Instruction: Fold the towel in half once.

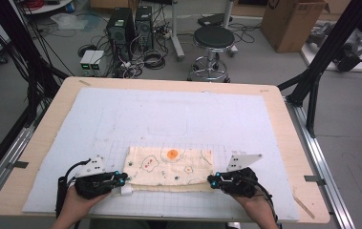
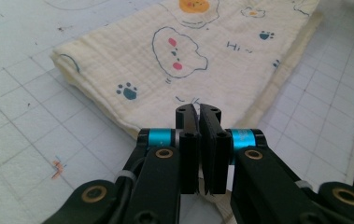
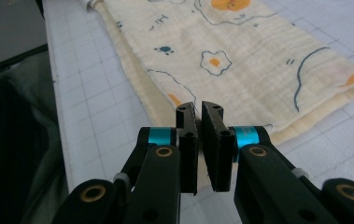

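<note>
Cloth: a folded cream cloth (image 1: 170, 165) printed with little cartoon faces, paw prints and an orange blob lies flat on the near middle of the white gridded mat (image 1: 169, 114), its long edge running left to right.
Layers: in both gripper views the cloth shows as two layers, a plainer under-layer sticking out along the near edge.
Left claw: the left claw (image 1: 122, 179) sits at the cloth's near left corner; in the left gripper view (image 2: 198, 111) its jaws are drawn nearly together with only a thin slit between them, tips over the cloth's edge.
Left grip: whether any fabric is pinched in that slit I cannot tell (the tips hide the spot), though a bit of cream hem shows below the jaws.
Right claw: the right claw (image 1: 212, 179) is at the near right corner; in the right gripper view (image 3: 199, 109) the jaws are likewise narrow, almost closed, tips at the cloth's near edge.
Right grip: it looks as if nothing is between them, but the view is too poor to be sure.
Hands: the person's left hand (image 1: 76, 202) and right hand (image 1: 260, 206) come in from the near side, one behind each claw.
Tabletop: the pale wooden tabletop (image 1: 286, 133) carries the mat.
Room: a black stool (image 1: 213, 39) stands beyond the far edge.
</note>
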Available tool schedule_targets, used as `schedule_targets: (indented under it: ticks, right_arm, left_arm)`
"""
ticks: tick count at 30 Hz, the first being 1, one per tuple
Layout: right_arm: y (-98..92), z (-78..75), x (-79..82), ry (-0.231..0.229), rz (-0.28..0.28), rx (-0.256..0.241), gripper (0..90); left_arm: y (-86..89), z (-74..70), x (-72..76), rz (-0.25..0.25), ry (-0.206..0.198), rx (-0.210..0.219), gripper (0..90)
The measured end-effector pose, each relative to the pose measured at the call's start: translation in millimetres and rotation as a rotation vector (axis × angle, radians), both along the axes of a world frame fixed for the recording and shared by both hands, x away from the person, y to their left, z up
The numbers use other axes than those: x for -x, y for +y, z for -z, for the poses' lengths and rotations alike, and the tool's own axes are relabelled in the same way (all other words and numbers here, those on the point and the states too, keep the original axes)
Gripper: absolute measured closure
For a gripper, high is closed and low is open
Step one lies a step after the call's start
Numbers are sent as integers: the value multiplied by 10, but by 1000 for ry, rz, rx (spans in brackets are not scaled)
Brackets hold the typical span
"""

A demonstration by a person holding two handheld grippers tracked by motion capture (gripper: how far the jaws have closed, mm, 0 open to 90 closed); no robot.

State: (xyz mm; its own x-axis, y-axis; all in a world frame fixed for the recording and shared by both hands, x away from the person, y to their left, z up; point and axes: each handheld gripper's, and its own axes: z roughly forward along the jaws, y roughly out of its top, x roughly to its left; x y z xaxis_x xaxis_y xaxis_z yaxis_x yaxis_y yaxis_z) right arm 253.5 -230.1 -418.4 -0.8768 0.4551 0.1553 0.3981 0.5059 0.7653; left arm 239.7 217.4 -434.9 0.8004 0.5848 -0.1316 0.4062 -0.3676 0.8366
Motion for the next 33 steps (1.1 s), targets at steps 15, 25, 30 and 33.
schedule_targets:
  ticks: [15,25,30,33]
  right_arm:
    - [0,100,67,60,-42,39,809]
    - [-8,13,9,69,-37,-68,556]
    - [6,-5,-47,57,-16,-70,536]
    - [14,-32,-90,48,2,-74,528]
  left_arm:
    - [0,30,60,57,23,-31,796]
    - [2,-39,25,32,-4,16,634]
    - [-61,-63,-9,33,-19,7,601]
    - [-94,-82,-41,33,-27,16,592]
